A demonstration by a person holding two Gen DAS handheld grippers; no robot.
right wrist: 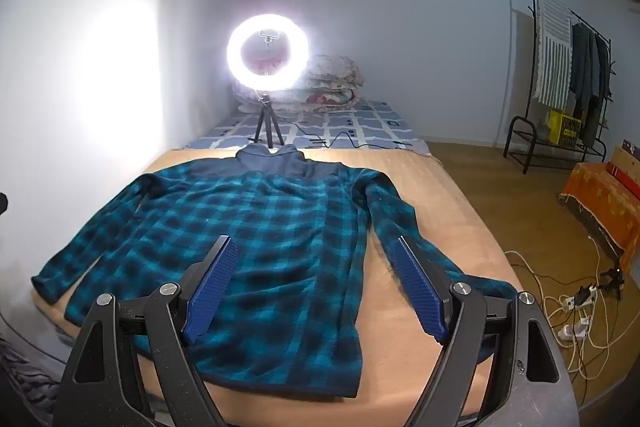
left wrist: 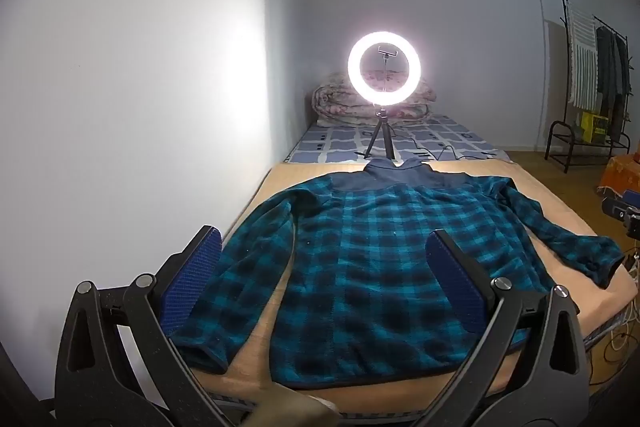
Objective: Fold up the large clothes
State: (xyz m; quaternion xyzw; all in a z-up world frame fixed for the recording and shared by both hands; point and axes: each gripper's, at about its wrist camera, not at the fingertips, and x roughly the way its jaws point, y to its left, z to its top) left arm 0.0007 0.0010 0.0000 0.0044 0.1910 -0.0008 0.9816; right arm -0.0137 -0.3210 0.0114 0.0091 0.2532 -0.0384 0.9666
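A teal and black plaid fleece jacket [left wrist: 360,259] lies flat and spread out on a tan bed cover [left wrist: 532,187], collar away from me, both sleeves angled out. It also shows in the right wrist view [right wrist: 248,235]. My left gripper [left wrist: 324,247] is open and empty, hovering above the jacket's lower left part near the left sleeve. My right gripper [right wrist: 314,251] is open and empty, hovering above the jacket's lower right part, its right finger [right wrist: 420,287] over the right sleeve.
A lit ring light on a tripod [left wrist: 384,75] stands beyond the collar, with folded quilts [left wrist: 340,103] behind. A white wall runs along the left. A clothes rack [right wrist: 568,67], an orange-covered bench [right wrist: 600,199] and floor cables [right wrist: 572,303] are at the right.
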